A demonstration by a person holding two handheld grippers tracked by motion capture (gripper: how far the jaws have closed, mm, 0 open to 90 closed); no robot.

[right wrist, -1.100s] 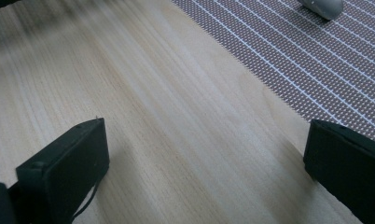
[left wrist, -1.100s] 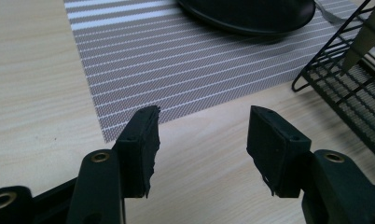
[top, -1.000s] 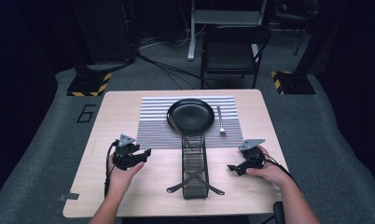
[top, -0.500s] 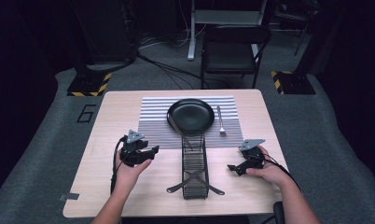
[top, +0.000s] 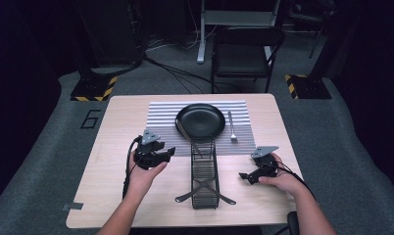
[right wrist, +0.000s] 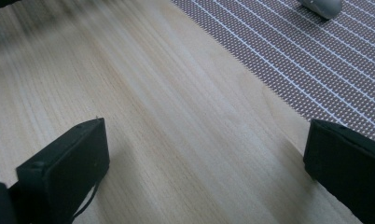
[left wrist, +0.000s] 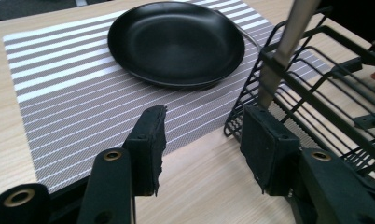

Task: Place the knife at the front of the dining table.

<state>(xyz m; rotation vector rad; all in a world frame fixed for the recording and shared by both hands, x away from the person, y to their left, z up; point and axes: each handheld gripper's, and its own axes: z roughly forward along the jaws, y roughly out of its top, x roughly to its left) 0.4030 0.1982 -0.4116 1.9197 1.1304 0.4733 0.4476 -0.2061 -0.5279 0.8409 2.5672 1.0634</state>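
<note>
A black plate (top: 201,121) lies on a striped placemat (top: 160,113), with a fork (top: 231,128) to its right. A black wire rack (top: 204,176) runs from the mat toward the table's front edge. My left gripper (top: 168,153) hovers left of the rack and points at it. In the left gripper view its jaws (left wrist: 204,130) stand apart over bare wood with nothing between them; they have just been closing. The plate (left wrist: 176,42) and the rack (left wrist: 325,93) lie ahead. My right gripper (top: 243,175) rests right of the rack, open (right wrist: 204,154) over bare table.
A grey metal bar (left wrist: 288,42) rises at the rack's near end. The fork's handle end (right wrist: 322,5) shows on the placemat (right wrist: 316,60). A folding chair (top: 244,54) and cables stand beyond the wooden table (top: 111,196).
My left gripper has moved right toward the rack and lifted a little off the table. The right gripper has stayed where it was.
</note>
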